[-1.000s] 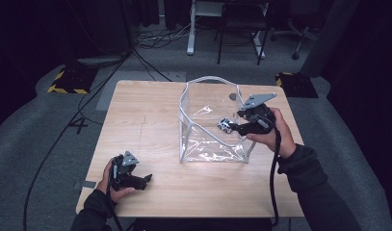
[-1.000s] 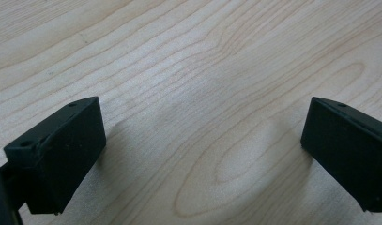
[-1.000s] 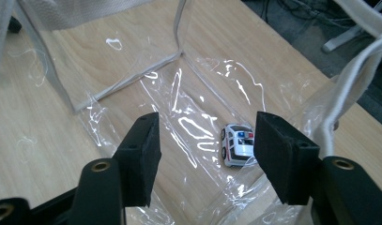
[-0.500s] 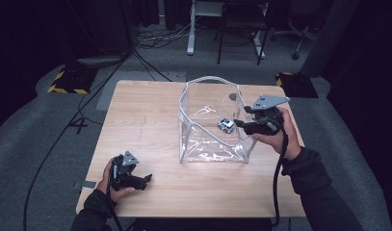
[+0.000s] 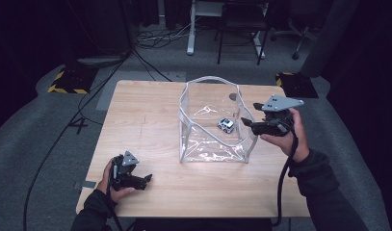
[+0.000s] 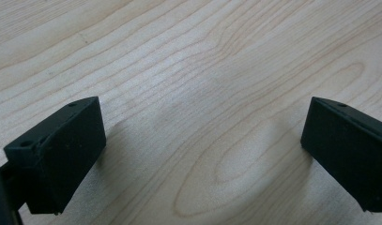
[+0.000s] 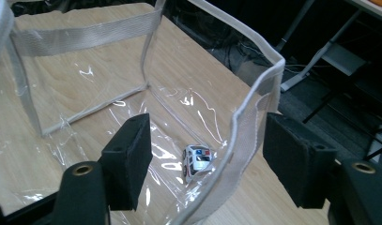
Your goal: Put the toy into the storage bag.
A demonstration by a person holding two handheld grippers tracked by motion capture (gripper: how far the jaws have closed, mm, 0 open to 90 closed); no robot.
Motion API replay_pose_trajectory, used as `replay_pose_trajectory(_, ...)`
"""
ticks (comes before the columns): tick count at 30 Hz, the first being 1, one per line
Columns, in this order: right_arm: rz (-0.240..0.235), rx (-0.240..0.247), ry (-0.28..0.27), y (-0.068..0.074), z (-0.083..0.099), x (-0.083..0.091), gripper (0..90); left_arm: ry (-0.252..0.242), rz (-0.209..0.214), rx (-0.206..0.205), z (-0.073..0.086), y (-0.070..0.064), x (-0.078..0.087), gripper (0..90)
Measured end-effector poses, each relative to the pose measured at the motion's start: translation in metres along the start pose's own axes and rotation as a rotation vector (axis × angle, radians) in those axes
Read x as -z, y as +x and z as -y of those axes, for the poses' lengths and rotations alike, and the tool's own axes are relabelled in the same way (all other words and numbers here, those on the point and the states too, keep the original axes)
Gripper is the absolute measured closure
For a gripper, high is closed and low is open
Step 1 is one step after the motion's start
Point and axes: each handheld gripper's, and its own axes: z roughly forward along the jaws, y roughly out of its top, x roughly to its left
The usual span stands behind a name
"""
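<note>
Readable text: none on anything here.
Toy car (image 7: pixel 196 160): markings too small to read.

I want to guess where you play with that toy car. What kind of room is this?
Probably a lab or studio, not a home: a wooden table on grey carpet, black cables across the floor, yellow-and-black hazard tape, and dark curtains around.

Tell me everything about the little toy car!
The toy car is tiny and white, with dark windows and a red and blue stripe. It sits on the floor of the clear bag, close to the wall on the right gripper side. Nothing holds it; that gripper's jaws are open, at the bag's rim.
</note>
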Motion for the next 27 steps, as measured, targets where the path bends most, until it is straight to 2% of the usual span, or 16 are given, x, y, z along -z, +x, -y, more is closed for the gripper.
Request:
replay_pose_trajectory(7, 0.011, -0.004, -0.012, -0.004, 0.005, 0.007, 32.1, 0.002, 0.000, -0.002, 0.000, 0.000, 0.000, 0.5)
replay_pose_trajectory(12, 0.031, -0.024, -0.022, -0.005, 0.008, 0.013, 33.4, 0.002, 0.001, -0.001, 0.000, 0.000, 0.000, 0.5)
replay_pose_trajectory(19, 0.049, -0.020, -0.031, -0.008, 0.014, 0.021, 33.7, 0.001, 0.000, -0.002, 0.000, 0.000, 0.000, 0.5)
replay_pose_trajectory(27, 0.054, -0.032, -0.041, -0.010, 0.023, 0.032, 33.3, 0.000, 0.000, 0.000, 0.000, 0.000, 0.000, 0.5)
